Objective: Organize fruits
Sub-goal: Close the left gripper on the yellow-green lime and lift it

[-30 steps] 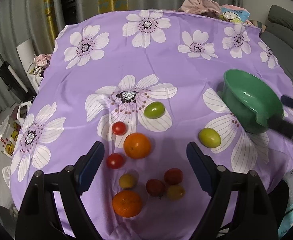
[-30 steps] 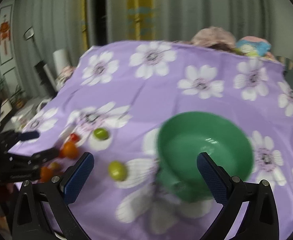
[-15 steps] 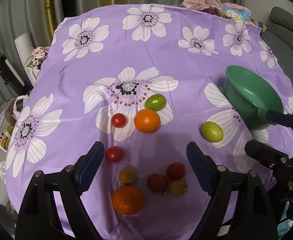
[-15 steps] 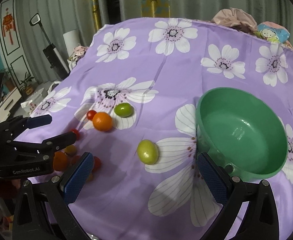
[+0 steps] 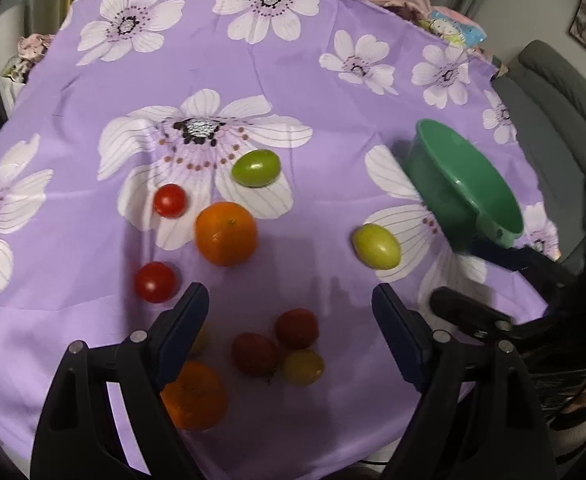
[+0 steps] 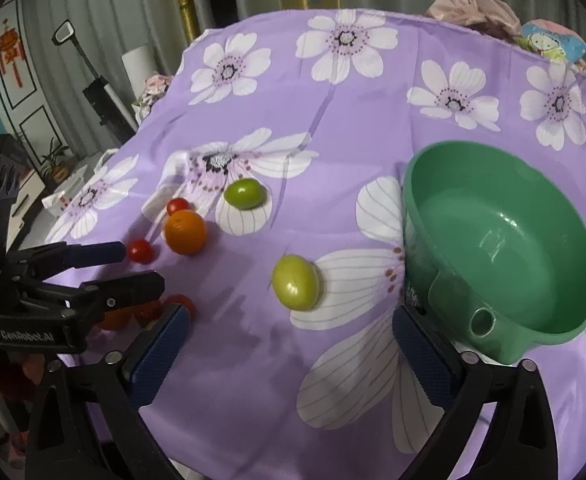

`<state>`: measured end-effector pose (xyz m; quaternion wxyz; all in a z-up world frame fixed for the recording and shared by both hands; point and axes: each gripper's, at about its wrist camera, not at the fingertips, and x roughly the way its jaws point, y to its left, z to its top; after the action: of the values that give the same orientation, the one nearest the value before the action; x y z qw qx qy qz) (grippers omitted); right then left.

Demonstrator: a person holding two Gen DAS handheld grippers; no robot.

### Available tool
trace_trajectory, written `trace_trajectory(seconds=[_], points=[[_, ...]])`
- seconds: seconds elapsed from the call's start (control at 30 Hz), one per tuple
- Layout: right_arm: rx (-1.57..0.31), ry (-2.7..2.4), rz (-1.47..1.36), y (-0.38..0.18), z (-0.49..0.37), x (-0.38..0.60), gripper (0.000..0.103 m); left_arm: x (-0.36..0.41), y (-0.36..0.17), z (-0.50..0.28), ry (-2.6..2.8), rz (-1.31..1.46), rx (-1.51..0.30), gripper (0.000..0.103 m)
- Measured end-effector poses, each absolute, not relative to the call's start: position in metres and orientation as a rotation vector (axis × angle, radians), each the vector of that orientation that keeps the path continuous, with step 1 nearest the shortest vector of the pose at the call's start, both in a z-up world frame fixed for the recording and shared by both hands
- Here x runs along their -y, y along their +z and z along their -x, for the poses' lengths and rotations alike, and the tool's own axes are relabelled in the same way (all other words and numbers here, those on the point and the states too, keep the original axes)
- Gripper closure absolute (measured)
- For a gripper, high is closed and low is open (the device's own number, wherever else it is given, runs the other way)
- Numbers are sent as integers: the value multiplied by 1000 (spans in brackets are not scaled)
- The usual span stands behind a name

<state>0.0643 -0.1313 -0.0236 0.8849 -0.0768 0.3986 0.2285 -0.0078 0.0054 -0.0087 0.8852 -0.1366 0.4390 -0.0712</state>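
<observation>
Loose fruit lies on the purple flowered cloth (image 5: 333,40). My left gripper (image 5: 289,308) is open above a cluster of a red tomato (image 5: 297,328), a dark red one (image 5: 255,354) and a small yellow one (image 5: 303,366). An orange (image 5: 195,394) is partly hidden by its left finger. A second orange (image 5: 227,234), a green fruit (image 5: 256,168) and two red tomatoes (image 5: 169,200) lie farther out. My right gripper (image 6: 291,320) is closing, its pads clear of the yellow-green fruit (image 6: 296,288) just ahead. The green bowl (image 6: 501,240) stands to the right, empty.
The cloth's near edge drops off just below both grippers. Bundled cloth and a cartoon-print pouch (image 6: 553,42) lie at the far edge. A grey sofa (image 5: 553,92) stands right of the table. A handled floor tool (image 6: 101,92) leans at the left.
Both grippers have sunk toward the cloth and tipped downward. The right view has swung from the bowl to the yellow-green fruit, and its fingers stand slightly closer together.
</observation>
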Motion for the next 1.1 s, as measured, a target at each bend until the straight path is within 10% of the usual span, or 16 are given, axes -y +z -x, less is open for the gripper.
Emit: trace_trajectory(seconds=[1.1], points=[[-981, 553, 262, -67, -119, 119, 58, 49, -46, -85, -493, 375, -1137, 61]])
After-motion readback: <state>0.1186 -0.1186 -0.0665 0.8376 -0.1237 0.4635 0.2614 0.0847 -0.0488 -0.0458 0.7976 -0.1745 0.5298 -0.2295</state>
